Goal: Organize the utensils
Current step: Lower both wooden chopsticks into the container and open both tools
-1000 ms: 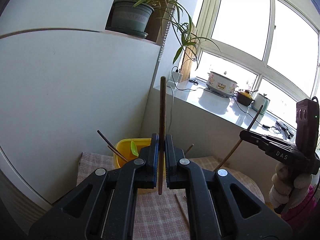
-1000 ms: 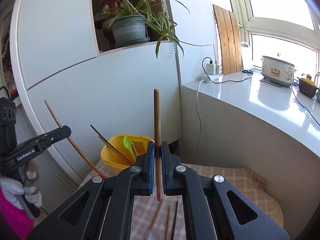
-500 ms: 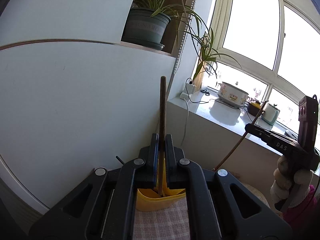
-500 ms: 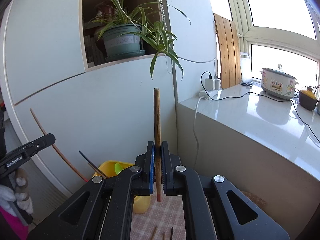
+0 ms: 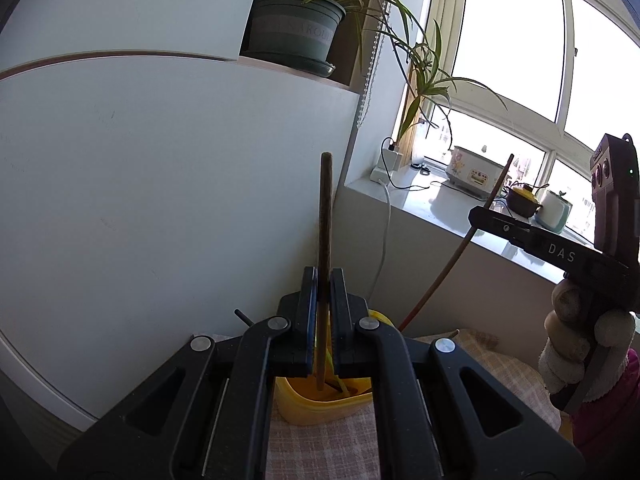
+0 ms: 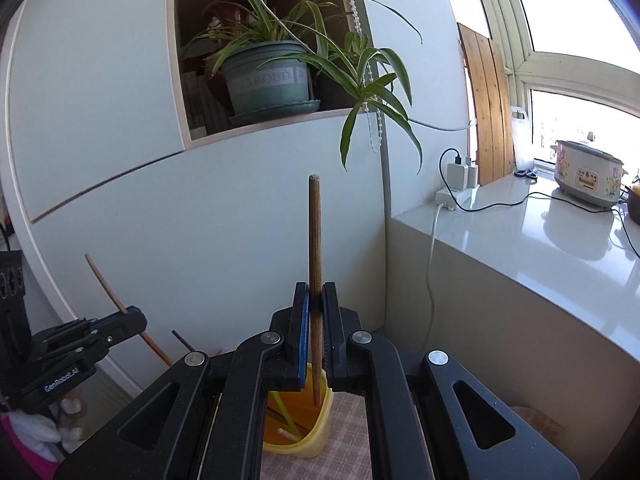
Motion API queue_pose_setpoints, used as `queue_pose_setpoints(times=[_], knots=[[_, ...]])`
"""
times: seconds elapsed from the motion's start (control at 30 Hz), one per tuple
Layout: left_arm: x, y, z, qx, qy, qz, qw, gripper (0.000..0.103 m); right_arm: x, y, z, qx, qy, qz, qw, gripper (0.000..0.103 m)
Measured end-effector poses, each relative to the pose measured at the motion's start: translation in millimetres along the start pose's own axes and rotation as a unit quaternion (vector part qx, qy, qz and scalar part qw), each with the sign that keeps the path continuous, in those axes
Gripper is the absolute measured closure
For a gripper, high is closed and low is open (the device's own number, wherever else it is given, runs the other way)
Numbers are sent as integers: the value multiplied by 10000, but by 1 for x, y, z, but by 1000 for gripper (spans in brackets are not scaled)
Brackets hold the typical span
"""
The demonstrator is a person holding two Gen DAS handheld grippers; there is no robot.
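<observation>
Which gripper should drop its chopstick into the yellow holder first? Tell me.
Either could, but the left gripper looks marginally better placed: its chopstick tip hangs over the middle of the yellow holder. The right gripper holds its chopstick tip nearer the rim.

Blown-out daylight from the window point(image 5: 516, 36) backlights the scene; fisheye bends edges, corners vignette dark.

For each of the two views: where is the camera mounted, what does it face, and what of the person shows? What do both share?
Left wrist: on the left gripper, facing white wall and window; right gripper and gloved hand at right.
Right wrist: on the right gripper, facing wall and sill; left gripper at left.
Shared: yellow holder, potted plant, a chopstick in each.
</observation>
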State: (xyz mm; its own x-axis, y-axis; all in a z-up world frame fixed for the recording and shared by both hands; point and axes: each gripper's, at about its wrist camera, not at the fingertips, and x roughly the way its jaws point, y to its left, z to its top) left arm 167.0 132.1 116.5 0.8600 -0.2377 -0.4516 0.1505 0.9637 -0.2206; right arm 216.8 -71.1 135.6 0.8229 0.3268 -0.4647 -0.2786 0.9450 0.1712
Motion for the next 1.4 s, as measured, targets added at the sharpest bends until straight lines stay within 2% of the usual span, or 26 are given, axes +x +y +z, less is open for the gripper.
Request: queue_pose_setpoints(times=[0.1,0.5,0.73,1.2,1.23,1.3,1.33,1.37,1.4], knots=[[4,-3,-6,88,62,11,9999,100,10,-1,-4,26,144,169,9997,98],[21,-15,-33,320,205,120,9992,100,41,3,-36,-269,772,75,9966,98],[24,-18,-43,391,209,196,9988,100,50,-5,-46,-192,1012,73,9947,98],[33,-11,-56,233,420,203,9986,99,52,0,-62,-370,1123,-11,9930,98],[33,-11,-56,224,430,211,9986,99,52,0,-62,-371,1124,-27,9930,96],[32,-10,-58,215,447,217,9985,85,51,2,-63,-397,1107,-64,9930,81],[31,-10,-58,212,436,223,9986,75,50,2,-64,-406,1073,-75,9934,62],[30,-10,-59,208,415,230,9987,75,48,2,-64,-408,1026,-94,9938,55],[30,-9,-59,203,417,238,9986,75,47,2,-65,-421,1012,-114,9939,55]])
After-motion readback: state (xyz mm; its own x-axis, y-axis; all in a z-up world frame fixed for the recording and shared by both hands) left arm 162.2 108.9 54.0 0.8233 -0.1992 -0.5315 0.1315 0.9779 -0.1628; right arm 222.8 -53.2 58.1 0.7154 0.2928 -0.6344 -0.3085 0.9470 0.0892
